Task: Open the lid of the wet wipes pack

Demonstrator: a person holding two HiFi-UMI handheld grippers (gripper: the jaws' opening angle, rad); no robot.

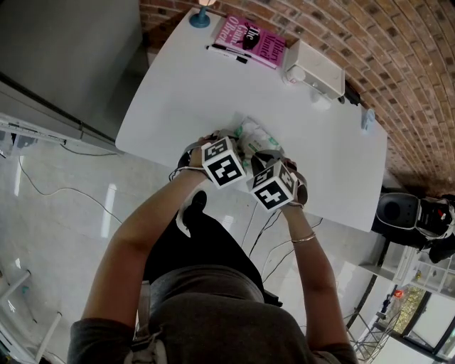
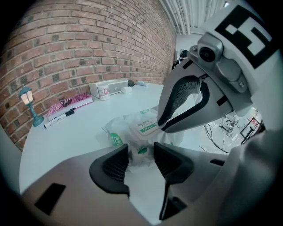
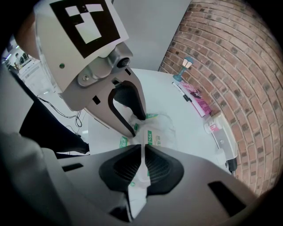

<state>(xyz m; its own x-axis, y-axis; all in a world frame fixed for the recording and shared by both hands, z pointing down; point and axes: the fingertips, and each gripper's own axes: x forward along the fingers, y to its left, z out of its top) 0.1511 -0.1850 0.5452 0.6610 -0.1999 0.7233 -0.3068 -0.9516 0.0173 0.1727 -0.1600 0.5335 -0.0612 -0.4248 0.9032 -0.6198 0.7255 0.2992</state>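
The wet wipes pack is a crinkled white film packet with green print, lying near the front edge of the white table. In the head view both grippers sit over its near end, their jaws hidden under the marker cubes. In the left gripper view my left gripper has the near end of the pack between its pads, which press on the film. My right gripper is almost fully shut, pinching a thin white flap of the pack. Its tips meet at the lid label.
At the table's far side lie a pink book, a black marker, a white box-shaped device and a small blue lamp. A brick wall runs behind the table. Cables and a black speaker are on the floor.
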